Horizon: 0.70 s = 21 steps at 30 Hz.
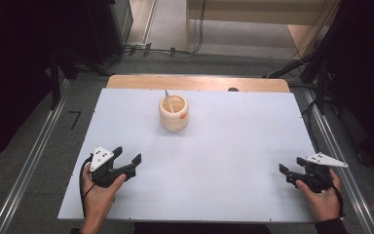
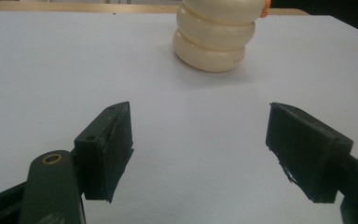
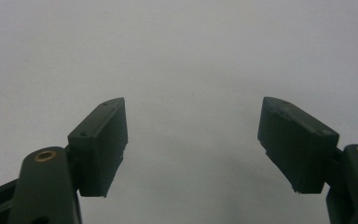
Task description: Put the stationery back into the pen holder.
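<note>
1. A cream ribbed cup [image 1: 173, 112] stands upright toward the far middle of the white bench [image 1: 224, 165], with a thin stick [image 1: 167, 99] leaning inside it.
2. The left hand-held gripper [image 1: 128, 160] rests at the near left, jaws spread wide and holding nothing; in the left gripper view the cup [image 2: 214, 39] stands ahead of it and slightly right, well apart.
3. The right hand-held gripper [image 1: 292, 168] rests at the near right, jaws likewise wide apart and empty, facing bare bench.
4. Likely risk: the cup's rounded, ribbed wall could slip between flat jaw pads if they close on a bulge rather than a groove.
5. Coming in too low or fast with the left hand-held gripper could push the cup across the smooth bench, or tip it.
6. The stick is loose and leans toward the far left; a jaw brushing it, or a tilted lift, could knock it out.
</note>
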### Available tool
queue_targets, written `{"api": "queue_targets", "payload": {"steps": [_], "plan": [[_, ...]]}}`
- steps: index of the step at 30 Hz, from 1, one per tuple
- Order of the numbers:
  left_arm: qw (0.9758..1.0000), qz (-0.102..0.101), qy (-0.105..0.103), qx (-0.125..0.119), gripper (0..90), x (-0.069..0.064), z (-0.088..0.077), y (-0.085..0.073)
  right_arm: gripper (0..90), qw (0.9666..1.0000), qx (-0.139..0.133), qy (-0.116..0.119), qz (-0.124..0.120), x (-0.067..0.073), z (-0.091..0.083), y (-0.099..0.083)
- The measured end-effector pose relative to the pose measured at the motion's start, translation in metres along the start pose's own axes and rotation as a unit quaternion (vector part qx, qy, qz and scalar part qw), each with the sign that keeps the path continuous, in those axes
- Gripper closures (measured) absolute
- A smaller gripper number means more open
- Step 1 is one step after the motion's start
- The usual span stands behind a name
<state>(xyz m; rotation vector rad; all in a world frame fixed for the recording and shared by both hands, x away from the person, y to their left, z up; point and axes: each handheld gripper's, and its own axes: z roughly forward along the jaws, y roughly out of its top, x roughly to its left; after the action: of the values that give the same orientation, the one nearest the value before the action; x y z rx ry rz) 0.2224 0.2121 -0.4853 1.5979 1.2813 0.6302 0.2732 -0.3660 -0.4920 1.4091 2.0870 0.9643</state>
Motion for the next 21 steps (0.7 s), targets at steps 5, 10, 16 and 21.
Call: {"api": "queue_targets", "payload": {"steps": [5, 10, 16, 21], "plan": [[1.0000, 0.004, 0.000, 0.000, 23.6, -0.002, -0.003, -0.001, 22.7, 1.0000, 0.001, -0.001, 0.001, 0.000, -0.002, -0.001], [1.0000, 0.006, -0.001, 0.002, 23.5, -0.003, -0.005, -0.003, 22.7, 1.0000, 0.001, 0.000, 0.003, 0.000, -0.004, -0.002], [1.0000, 0.004, -0.004, -0.002, 23.5, -0.004, -0.010, -0.004, 22.7, 1.0000, -0.001, 0.000, 0.004, 0.001, -0.006, -0.004], [1.0000, 0.005, -0.004, -0.005, 23.5, -0.004, -0.014, -0.004, 22.6, 1.0000, -0.001, 0.002, 0.003, 0.001, -0.007, -0.004]]}}
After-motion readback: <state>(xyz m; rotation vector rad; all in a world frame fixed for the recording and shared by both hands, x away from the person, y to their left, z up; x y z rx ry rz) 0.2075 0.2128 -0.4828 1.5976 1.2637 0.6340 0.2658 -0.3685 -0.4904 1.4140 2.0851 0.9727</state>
